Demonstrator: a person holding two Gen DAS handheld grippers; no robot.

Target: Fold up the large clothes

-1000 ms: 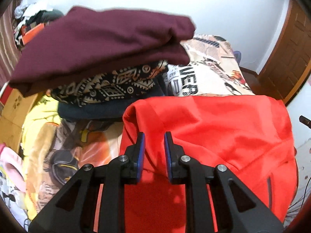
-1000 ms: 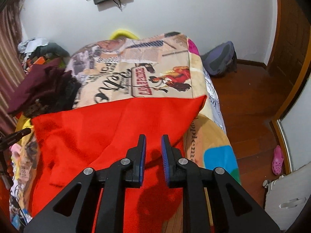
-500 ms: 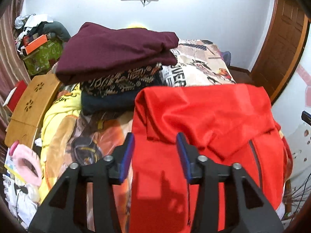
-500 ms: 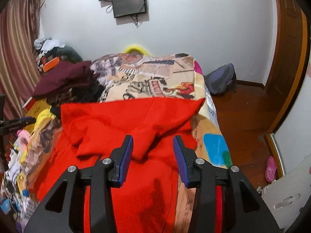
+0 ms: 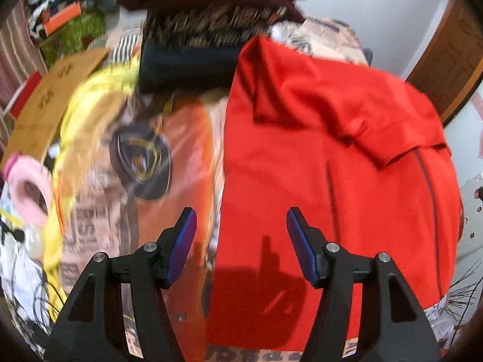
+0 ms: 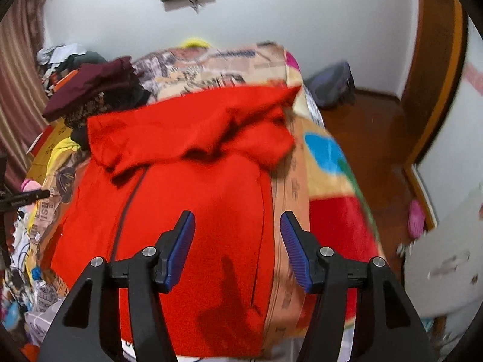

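Both grippers, left (image 5: pixel 241 242) and right (image 6: pixel 237 246), have just opened and backed off the red garment (image 5: pixel 332 166), now empty. Soft, limp, light; pinch near-side hem corners.

Bed (image 6: pixel 326 157) under a printed comic-style cover; lying on it, a red garment (image 6: pixel 193 211), top folded over, beside stacked folded clothes (image 5: pixel 208 21).

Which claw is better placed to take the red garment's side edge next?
Left, probably. The left claw stands open astride the red garment's left edge. The right claw, also open, hovers mostly over its middle, the right edge just inside its right pad.
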